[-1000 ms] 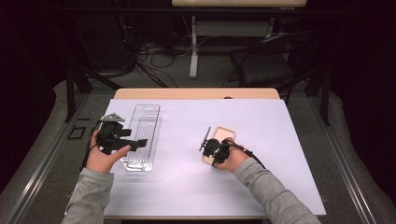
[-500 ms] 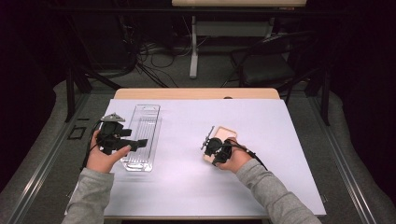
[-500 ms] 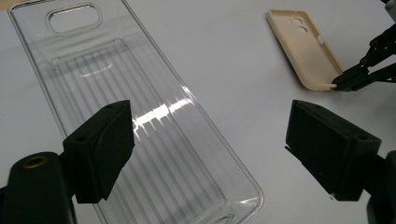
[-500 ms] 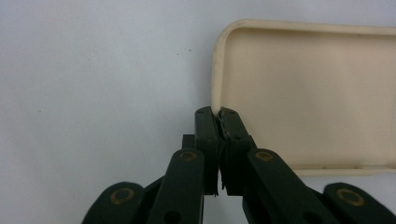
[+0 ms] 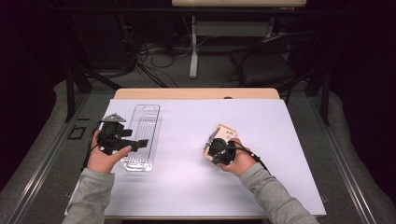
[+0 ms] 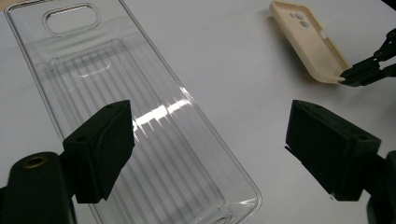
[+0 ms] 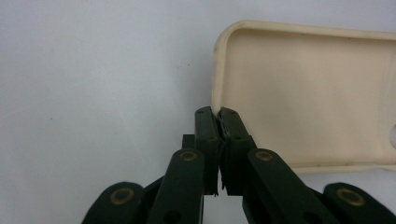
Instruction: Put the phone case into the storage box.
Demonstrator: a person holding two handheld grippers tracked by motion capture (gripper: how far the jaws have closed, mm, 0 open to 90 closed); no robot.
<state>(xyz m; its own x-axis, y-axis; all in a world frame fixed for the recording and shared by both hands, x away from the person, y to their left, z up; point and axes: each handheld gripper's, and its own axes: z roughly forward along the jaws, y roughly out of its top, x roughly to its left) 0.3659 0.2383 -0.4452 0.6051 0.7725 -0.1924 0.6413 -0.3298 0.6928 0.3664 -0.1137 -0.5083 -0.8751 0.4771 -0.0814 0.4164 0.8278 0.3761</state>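
A cream phone case (image 5: 224, 133) lies hollow side up on the white sheet at centre right. My right gripper (image 5: 210, 147) is shut on its rim. In the right gripper view the two jaws (image 7: 218, 116) pinch the case's (image 7: 303, 93) near left corner. A clear ribbed plastic tray (image 5: 144, 119) lies lengthwise at the left. My left gripper (image 5: 140, 142) hangs over the tray's near half, pointing right, and is open. In the left gripper view its fingers (image 6: 107, 144) stand wide apart above the tray (image 6: 140, 93) with nothing between them. Farther off are the case (image 6: 308, 42) and the right gripper (image 6: 348, 74).
A white sheet (image 5: 187, 186) covers the wooden table (image 5: 196, 93). Beyond the table's far edge are a chair (image 5: 266, 65), cables and a desk leg on the floor. A small black frame (image 5: 75, 133) lies on the floor at the left.
My right hand has shifted slightly to the right with the case's edge in its jaws. The left hand and the tray have stayed put.
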